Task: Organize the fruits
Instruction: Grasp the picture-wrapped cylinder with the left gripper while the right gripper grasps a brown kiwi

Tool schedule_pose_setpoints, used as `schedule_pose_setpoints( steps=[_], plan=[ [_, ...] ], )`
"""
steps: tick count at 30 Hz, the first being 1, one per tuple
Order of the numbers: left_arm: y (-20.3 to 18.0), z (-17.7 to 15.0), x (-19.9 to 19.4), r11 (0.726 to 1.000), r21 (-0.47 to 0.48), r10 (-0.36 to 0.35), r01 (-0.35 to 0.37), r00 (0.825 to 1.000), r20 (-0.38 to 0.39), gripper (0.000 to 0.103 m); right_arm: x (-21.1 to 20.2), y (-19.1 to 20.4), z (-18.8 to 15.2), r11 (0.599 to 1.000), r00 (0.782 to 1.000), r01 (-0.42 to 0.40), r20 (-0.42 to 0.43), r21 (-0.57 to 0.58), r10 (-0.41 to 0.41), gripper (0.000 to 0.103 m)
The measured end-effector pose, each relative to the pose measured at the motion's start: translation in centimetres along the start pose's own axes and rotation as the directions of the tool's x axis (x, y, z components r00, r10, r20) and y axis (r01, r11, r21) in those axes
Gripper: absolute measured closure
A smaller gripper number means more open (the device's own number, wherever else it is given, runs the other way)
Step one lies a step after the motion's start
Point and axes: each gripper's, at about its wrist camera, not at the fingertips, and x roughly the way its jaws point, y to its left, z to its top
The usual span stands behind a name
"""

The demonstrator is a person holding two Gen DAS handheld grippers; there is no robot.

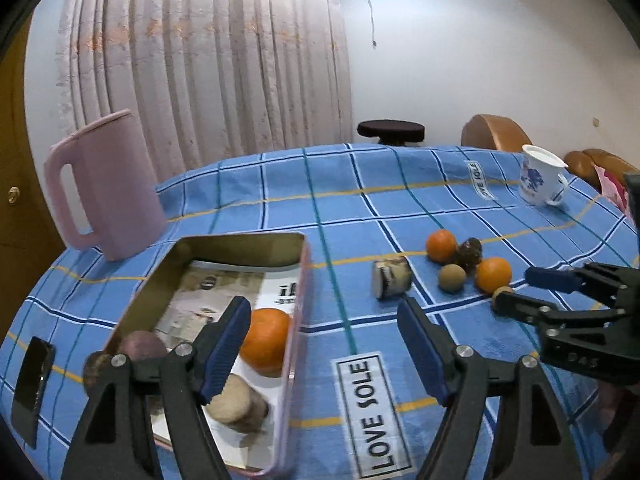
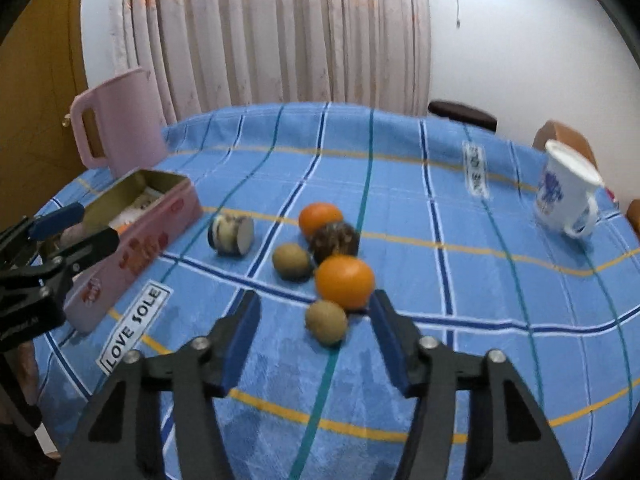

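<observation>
A pink tin box [image 1: 298,320] lies open on the blue checked tablecloth; it also shows in the right wrist view [image 2: 132,256]. Inside it are an orange [image 1: 266,340], a purple fruit [image 1: 140,346] and a pale sliced roll [image 1: 238,402]. My left gripper [image 1: 326,344] is open and empty above the tin's right edge. A cluster sits on the cloth: two oranges [image 2: 344,280] [image 2: 320,216], two kiwis [image 2: 326,322] [image 2: 292,260] and a dark round fruit [image 2: 334,240]. My right gripper [image 2: 314,336] is open, with the near kiwi between its fingertips.
A pink jug [image 1: 102,188] stands behind the tin. A small jar [image 1: 392,278] lies on its side between tin and fruit. A white and blue mug [image 1: 540,176] stands at the far right. A black phone [image 1: 32,384] lies at the table's left edge.
</observation>
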Motion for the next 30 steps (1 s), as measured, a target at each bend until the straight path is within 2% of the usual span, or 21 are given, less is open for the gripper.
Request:
schedule_pose_setpoints(
  steps=[4,7,8,10,13,17,24,25,28,30],
  plan=[
    [-0.6,0.3,0.6,1.0,0.007,-0.013,0.013,1.0,-0.013,0.026,1.4,-0.5,-0.1,0.999,0.999,-0.014,-0.052,0.032,0.015,0.06],
    [-0.9,0.7,1.0,1.0,0.012,-0.027,0.027,0.999,-0.017,0.026,2.6,-1.0,0.0,0.998,0.994,-0.036,-0.101,0.051,0.041,0.063],
    [-1.1,0.8,1.1,0.999,0.011,-0.034,0.034,0.999,-0.02,0.026,2.8,-1.2,-0.1,0.998,0.993,-0.041,-0.106,0.057,0.046,0.071],
    [-1.3,1.1,1.4,0.998,0.009,-0.057,0.057,0.998,-0.026,0.026,2.5,-1.1,-0.1,0.998,0.994,-0.039,-0.097,0.045,0.043,0.073],
    [-1.8,1.5,2.2,0.997,0.015,-0.076,0.077,0.996,-0.041,0.026,1.2,-0.3,-0.4,1.0,0.999,0.008,-0.044,0.004,-0.008,0.073],
    [-2.8,2.3,4.1,0.996,0.016,-0.085,0.087,0.993,-0.076,0.026,-0.2,-0.7,0.1,0.997,0.997,0.068,0.033,0.024,-0.069,0.073],
    [-4.8,3.2,7.0,0.993,0.052,-0.097,0.104,0.988,-0.123,0.026,0.0,-2.0,1.5,0.991,0.991,0.105,0.073,0.079,-0.111,0.073],
    [-5.0,3.2,7.5,0.994,0.056,-0.088,0.096,0.987,-0.133,0.028,0.1,-2.1,1.5,0.991,0.991,0.105,0.076,0.086,-0.111,0.073],
    [-5.1,2.9,9.1,0.994,0.062,-0.08,0.092,0.98,-0.185,0.056,0.4,-2.3,1.5,0.99,0.991,0.098,0.077,0.105,-0.106,0.073],
    [-4.5,2.9,9.9,0.996,0.028,-0.075,0.082,0.975,-0.209,0.057,0.5,-2.1,1.3,0.99,0.992,0.091,0.078,0.103,-0.099,0.073]
  ],
)
